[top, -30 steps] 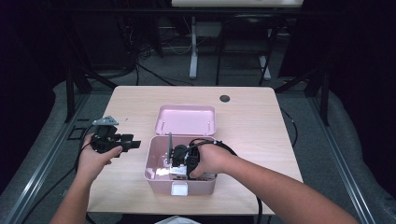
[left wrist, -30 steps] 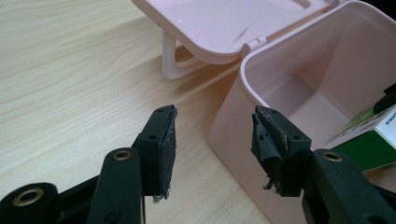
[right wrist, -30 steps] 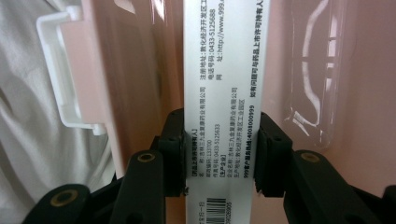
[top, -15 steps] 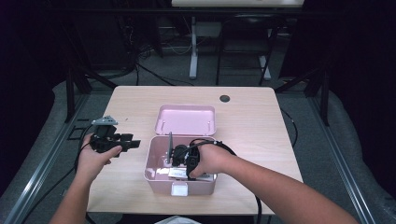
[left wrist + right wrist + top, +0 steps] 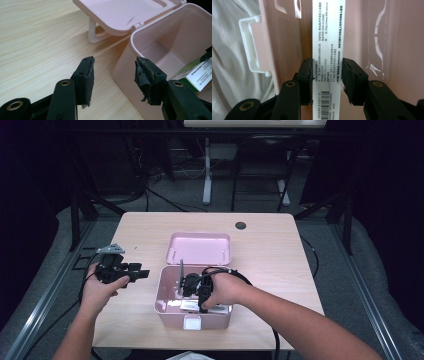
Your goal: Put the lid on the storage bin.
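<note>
A: High view first. I see the pink storage box at the near edge of the table, its lid flung back flat behind it. My right gripper is down inside the box, with pale cartons lying under it and a thin dark upright piece at the box's left wall.

B: And the left one?

A: The left gripper hangs left of the box, well apart from it. Right of the box and behind the lid the tabletop is bare, apart from a dark cable hole near the far edge. The box's front wall sits close to the near table edge.

B: Left gripper view?

A: Jaws spread, nothing between the pads. Beyond them I see the box's corner just ahead, the open lid propped on its white handle loop, and inside, a green-and-white medicine carton cut off by the frame's right edge.

B: Right gripper view?

A: The right gripper has its pads on both sides of a white printed medicine carton, which stands on edge against the box's pink wall. The left pad touches it; on the right I can't tell whether the pad presses or just grazes. The white latch sits outside the wall, with pale cloth beyond. The carton's small print is hard to read.
</note>
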A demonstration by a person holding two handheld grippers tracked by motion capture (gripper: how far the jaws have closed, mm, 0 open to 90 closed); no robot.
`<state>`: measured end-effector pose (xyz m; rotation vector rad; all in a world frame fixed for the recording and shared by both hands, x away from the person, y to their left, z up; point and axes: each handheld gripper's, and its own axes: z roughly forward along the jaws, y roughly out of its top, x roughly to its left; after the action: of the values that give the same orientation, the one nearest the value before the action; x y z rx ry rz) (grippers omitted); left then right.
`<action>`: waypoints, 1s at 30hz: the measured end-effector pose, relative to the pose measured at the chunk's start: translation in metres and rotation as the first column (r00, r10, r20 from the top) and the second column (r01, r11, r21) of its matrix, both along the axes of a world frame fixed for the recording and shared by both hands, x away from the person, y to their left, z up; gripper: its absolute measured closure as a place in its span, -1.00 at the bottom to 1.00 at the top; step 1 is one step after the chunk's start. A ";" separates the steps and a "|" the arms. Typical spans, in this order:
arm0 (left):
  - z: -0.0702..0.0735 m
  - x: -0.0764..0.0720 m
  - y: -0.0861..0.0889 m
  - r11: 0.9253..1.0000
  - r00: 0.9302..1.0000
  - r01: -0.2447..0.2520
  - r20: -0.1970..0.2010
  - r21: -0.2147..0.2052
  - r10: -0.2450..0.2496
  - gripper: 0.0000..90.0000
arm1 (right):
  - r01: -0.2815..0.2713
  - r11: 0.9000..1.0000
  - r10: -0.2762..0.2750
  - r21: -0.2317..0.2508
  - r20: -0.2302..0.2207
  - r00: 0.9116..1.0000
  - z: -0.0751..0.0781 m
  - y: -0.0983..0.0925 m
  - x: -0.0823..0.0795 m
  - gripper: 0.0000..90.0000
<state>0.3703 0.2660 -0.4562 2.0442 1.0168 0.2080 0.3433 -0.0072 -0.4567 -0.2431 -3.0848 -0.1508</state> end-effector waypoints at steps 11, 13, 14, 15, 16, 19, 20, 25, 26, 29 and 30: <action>-0.002 0.001 -0.001 1.000 1.000 -0.002 -0.005 0.005 0.002 0.10 | -0.019 1.000 0.019 0.018 -0.005 1.000 0.000 -0.002 -0.002 0.38; -0.002 0.001 -0.001 1.000 1.000 -0.002 -0.005 0.003 0.002 0.10 | -0.027 1.000 0.027 0.014 -0.005 1.000 0.001 -0.002 -0.003 0.38; -0.002 0.001 -0.001 1.000 1.000 -0.001 -0.004 0.005 0.001 0.10 | -0.034 0.999 0.034 0.017 -0.006 0.999 0.001 -0.002 -0.004 0.38; -0.002 0.001 -0.001 1.000 1.000 0.001 -0.004 0.005 -0.001 0.10 | -0.038 0.999 0.038 0.016 -0.006 0.999 0.001 -0.002 -0.004 0.38; -0.002 0.001 -0.001 1.000 1.000 0.001 -0.004 0.005 -0.001 0.10 | -0.038 0.999 0.038 0.014 -0.005 0.999 0.001 -0.002 -0.005 0.38; -0.001 0.000 -0.001 1.000 1.000 -0.001 -0.003 0.005 0.001 0.10 | -0.051 0.999 0.051 0.011 -0.008 0.999 0.001 -0.001 -0.005 0.38; -0.001 0.000 -0.001 1.000 1.000 -0.002 0.001 0.002 0.002 0.10 | -0.054 0.998 0.054 0.010 -0.008 0.998 0.001 -0.001 -0.005 0.38; -0.002 0.001 0.000 1.000 1.000 -0.001 0.004 0.004 0.001 0.10 | -0.070 0.998 0.070 0.005 -0.010 0.997 0.001 0.000 -0.005 0.38; -0.001 0.001 0.000 1.000 1.000 0.003 -0.003 0.006 -0.003 0.10 | -0.074 0.997 0.074 0.008 -0.012 0.997 0.001 0.000 -0.006 0.39; -0.002 0.001 -0.001 1.000 1.000 -0.002 -0.007 0.003 0.002 0.10 | -0.084 0.996 0.084 0.009 -0.014 0.996 0.001 0.000 -0.006 0.38; -0.002 0.001 -0.001 1.000 1.000 0.001 -0.005 0.005 -0.001 0.10 | -0.084 0.996 0.085 0.010 -0.015 0.996 0.001 0.000 -0.005 0.38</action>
<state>0.3712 0.2648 -0.4583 2.0509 1.0194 0.2054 0.3380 -0.0076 -0.4553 -0.1125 -3.0714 -0.1588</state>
